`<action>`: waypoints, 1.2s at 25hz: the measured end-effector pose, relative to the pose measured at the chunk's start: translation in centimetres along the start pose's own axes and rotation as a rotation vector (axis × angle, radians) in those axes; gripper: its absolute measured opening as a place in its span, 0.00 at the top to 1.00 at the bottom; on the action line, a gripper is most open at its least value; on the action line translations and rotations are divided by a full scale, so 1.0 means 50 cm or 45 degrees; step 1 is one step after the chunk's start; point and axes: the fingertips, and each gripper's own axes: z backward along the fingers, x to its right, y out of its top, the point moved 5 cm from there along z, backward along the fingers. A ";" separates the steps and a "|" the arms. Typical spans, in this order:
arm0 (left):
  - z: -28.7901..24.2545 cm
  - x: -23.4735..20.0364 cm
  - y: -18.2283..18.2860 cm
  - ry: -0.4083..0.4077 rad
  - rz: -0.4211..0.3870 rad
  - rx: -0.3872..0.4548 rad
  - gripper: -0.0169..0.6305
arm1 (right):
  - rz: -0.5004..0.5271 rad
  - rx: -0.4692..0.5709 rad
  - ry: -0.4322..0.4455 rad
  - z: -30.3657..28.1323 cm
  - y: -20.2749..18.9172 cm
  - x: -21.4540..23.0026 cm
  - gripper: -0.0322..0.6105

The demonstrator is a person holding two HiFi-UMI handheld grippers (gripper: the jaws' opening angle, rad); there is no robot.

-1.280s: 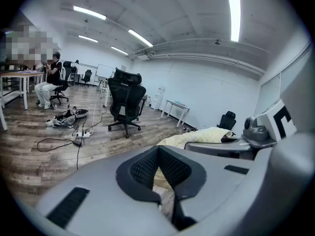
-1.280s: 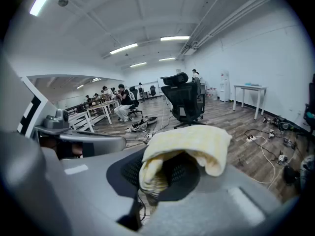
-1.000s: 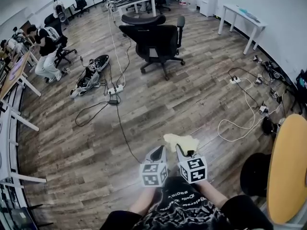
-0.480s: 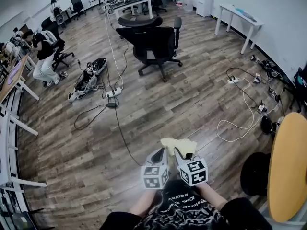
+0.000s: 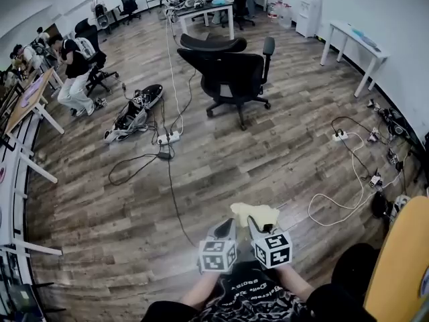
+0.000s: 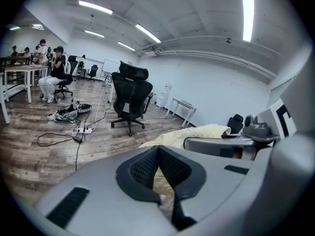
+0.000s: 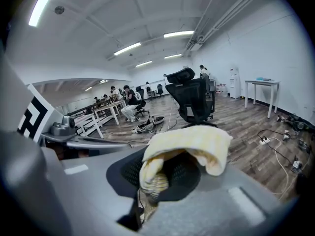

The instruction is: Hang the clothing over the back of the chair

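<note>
A pale yellow piece of clothing (image 5: 255, 213) is bunched in my right gripper (image 5: 257, 225), which is shut on it. In the right gripper view the clothing (image 7: 189, 141) drapes over the pads of that gripper (image 7: 157, 171). Close beside it on the left, my left gripper (image 5: 224, 228) has its pads (image 6: 142, 168) pressed together, and I see no cloth between them. From the left gripper view the clothing (image 6: 197, 134) lies to the right. The black office chair (image 5: 231, 69) stands far ahead across the wooden floor, its back turned toward me (image 6: 130, 95) (image 7: 192, 100).
A black cable (image 5: 171, 180) and a power strip (image 5: 167, 138) lie on the floor between me and the chair. A dark bag (image 5: 134, 113) lies to the left, near a seated person (image 5: 77, 72). White cables (image 5: 348, 180) and a white table (image 5: 352, 42) are on the right.
Both grippers have travelled together over the floor with the clothing. The chair now sits slightly lower and further right in the head view. The grip is unchanged.
</note>
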 end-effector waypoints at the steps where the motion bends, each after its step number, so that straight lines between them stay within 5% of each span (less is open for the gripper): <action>1: -0.018 -0.002 0.013 0.007 0.003 0.000 0.96 | 0.010 -0.005 0.013 -0.013 0.010 0.010 0.90; 14: -0.215 0.013 0.148 0.093 0.021 0.029 0.96 | 0.067 0.019 0.107 -0.124 0.145 0.173 0.90; 30: -0.306 0.040 0.187 0.090 0.092 0.051 0.96 | 0.045 0.015 0.123 -0.153 0.177 0.280 0.90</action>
